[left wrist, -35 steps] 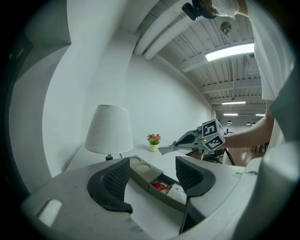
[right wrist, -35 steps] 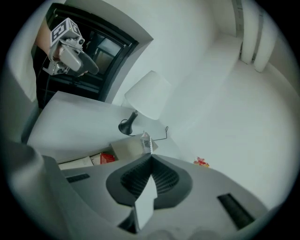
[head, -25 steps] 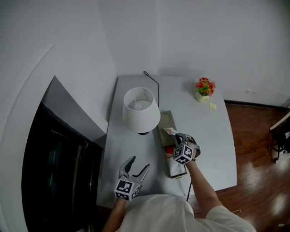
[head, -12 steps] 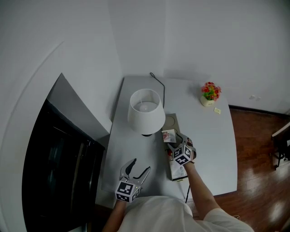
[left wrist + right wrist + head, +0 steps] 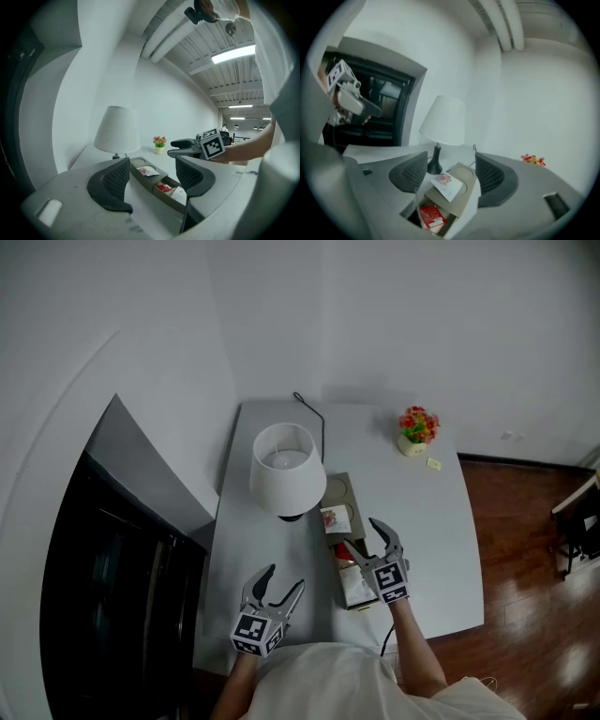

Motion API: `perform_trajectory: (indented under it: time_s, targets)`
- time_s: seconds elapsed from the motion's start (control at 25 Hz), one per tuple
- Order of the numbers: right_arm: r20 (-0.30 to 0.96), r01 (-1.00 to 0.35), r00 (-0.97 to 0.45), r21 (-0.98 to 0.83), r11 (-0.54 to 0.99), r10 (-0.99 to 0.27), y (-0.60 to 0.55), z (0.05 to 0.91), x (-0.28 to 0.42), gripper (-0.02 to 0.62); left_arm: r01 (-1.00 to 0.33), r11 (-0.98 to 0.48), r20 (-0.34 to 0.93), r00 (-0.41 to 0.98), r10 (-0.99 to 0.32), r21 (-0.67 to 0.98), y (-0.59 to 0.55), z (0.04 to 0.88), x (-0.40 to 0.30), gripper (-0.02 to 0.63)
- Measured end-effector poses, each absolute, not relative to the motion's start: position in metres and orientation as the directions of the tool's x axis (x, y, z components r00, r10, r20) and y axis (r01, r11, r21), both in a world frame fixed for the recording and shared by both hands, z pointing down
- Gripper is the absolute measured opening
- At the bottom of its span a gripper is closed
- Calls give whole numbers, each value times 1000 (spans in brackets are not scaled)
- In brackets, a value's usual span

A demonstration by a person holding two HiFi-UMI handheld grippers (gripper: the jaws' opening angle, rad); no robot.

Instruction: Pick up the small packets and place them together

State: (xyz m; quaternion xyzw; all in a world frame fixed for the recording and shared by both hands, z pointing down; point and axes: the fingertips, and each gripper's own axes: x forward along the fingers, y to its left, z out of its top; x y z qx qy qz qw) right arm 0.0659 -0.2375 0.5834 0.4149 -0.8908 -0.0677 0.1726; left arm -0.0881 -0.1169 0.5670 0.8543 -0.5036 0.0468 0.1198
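Right tongs (image 5: 356,532) released, with jaws just opened wide and gripping nothing, poised above the middle of the tray (image 5: 337,489). Below and between those jaws, yet untouched: a white packet (image 5: 335,519) with a pink print, lying flat on the tray's top at the edge of an open compartment. In that compartment, at 6 o'clock from the white packet, a red packet (image 5: 344,551). Further toward 6 o'clock, in the nearest part of the tray, a pale packet (image 5: 357,589) just beside the red one.

Left tongs (image 5: 285,577) likewise released, with jaws partway apart and empty. Held over the near edge of the desk (image 5: 431,540), at 8 o'clock from the tray, well apart from every packet and pointing toward 1 o'clock.

Tray long and narrow, laid from 12 to 6 o'clock near the desk's middle, with a round recess at its far end. At 10 o'clock from the tray, close by, a lamp (image 5: 284,470) with a white shade. Behind the lamp, a cord (image 5: 314,413) trailing toward 12 o'clock. At 1 o'clock, near the far desk corner, flowers (image 5: 418,425) in a small pot, with a tiny yellow scrap (image 5: 434,463) just beside them at 5 o'clock.
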Motion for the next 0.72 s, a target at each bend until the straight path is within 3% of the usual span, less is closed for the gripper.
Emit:
perform_trajectory:
  time_s: [0.2, 0.32, 0.72]
  targets:
    - [56, -778, -627, 1, 628, -777, -184, 535, 95, 328, -874, -465, 149, 483, -863, 137, -122, 551, -88, 293]
    - [-3, -775, -627, -94, 625, -779, -155, 528, 103, 294, -875, -468, 128, 482, -867, 128, -122, 545, -85, 293]
    - [134, -790, -612, -107, 603, -779, -109, 574, 118, 288, -844, -527, 135, 537, -833, 101, -110, 543, -59, 262]
